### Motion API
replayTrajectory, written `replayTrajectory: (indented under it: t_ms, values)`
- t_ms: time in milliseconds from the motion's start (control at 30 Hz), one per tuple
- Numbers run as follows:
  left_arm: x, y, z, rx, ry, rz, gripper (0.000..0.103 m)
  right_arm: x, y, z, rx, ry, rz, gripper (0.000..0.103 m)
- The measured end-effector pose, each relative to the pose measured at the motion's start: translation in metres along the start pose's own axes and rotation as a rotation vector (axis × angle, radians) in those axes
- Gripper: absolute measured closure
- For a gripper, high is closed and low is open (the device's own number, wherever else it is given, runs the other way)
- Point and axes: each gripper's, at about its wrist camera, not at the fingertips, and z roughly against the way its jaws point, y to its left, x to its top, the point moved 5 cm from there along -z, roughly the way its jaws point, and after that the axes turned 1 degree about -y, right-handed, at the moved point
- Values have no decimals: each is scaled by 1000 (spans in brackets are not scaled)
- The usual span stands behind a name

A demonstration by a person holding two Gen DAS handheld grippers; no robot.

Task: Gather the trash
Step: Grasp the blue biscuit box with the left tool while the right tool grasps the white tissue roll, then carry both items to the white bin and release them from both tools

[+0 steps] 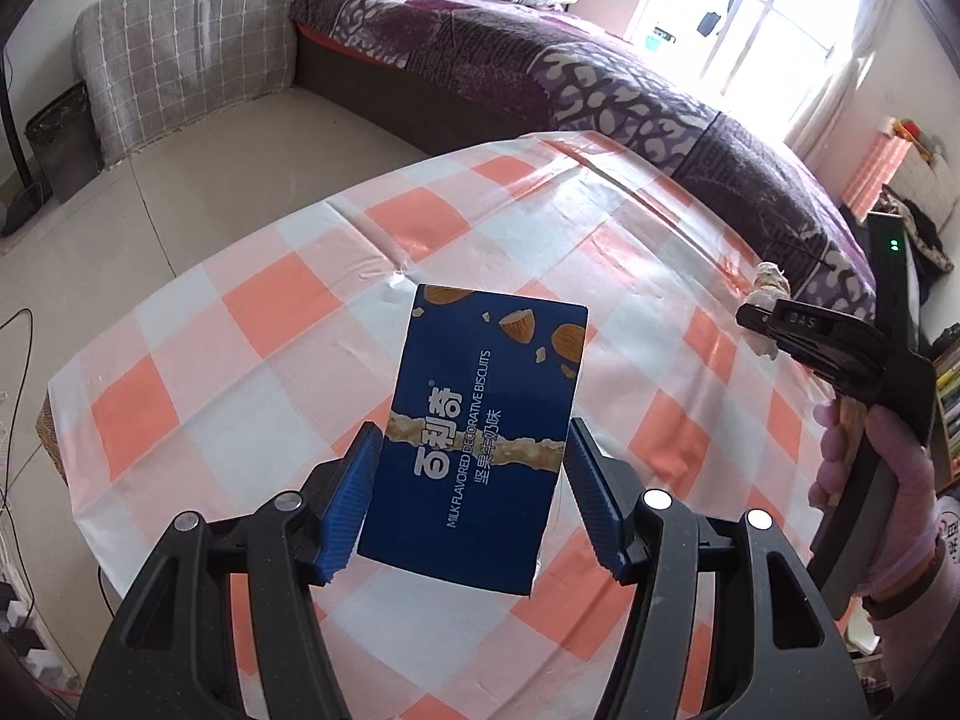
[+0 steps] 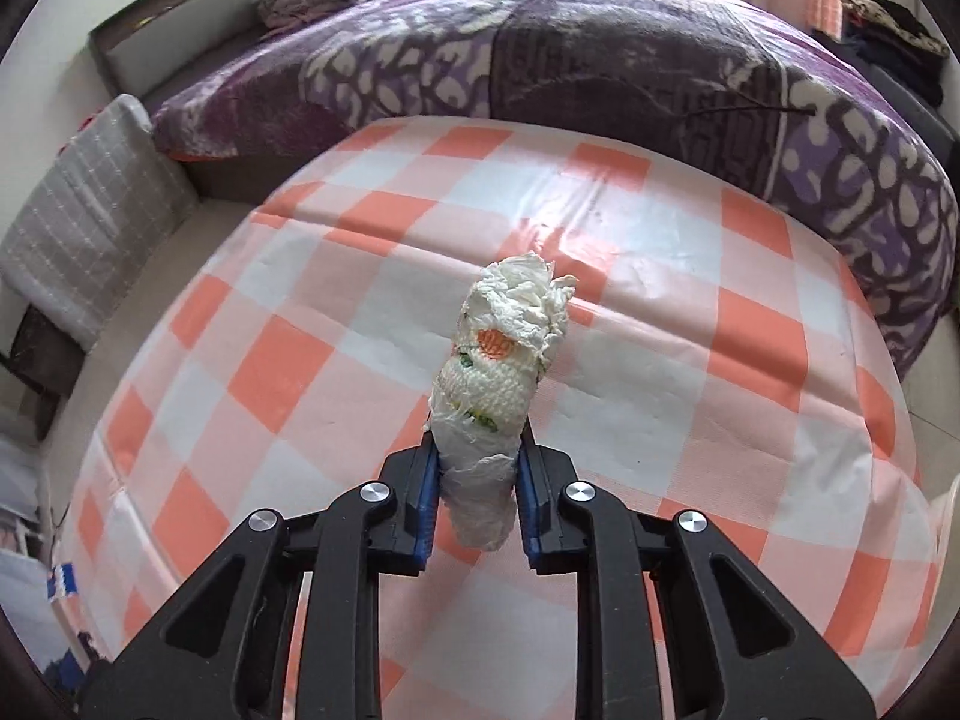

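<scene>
- The left gripper, with ribbed blue pads, is clamped on a flat, glossy blue biscuit box, which it holds above the surface.
- The right gripper pinches a crumpled, embossed white paper towel wad, rolled into a soft cylinder, also held off the surface.
- A smooth plastic cloth in orange and white checks, creased in places, covers the surface.
- A purple patterned bed lies just beyond.

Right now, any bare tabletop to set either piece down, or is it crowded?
Plenty. The checked tablecloth lies bare from the bed-side edge to the near edge; nothing rests on it in either view. The only clutter is in the air: the blue biscuit box in the left gripper, the crumpled paper wad in the right gripper.
</scene>
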Motion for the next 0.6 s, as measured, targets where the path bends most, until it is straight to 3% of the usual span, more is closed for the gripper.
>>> replayTrajectory:
  t_ms: [133,233,600]
  values:
    - [7,-16,15,20,-60,-6,42,-7,-6,32,77,-50,40,82]
    - [10,-32,33,11,-76,2,42,-15,-21,73,86,-90,40,82]
    - [16,-142,133,-88,-144,-15,42,-45,-109,229,-71,-173,-44,81]
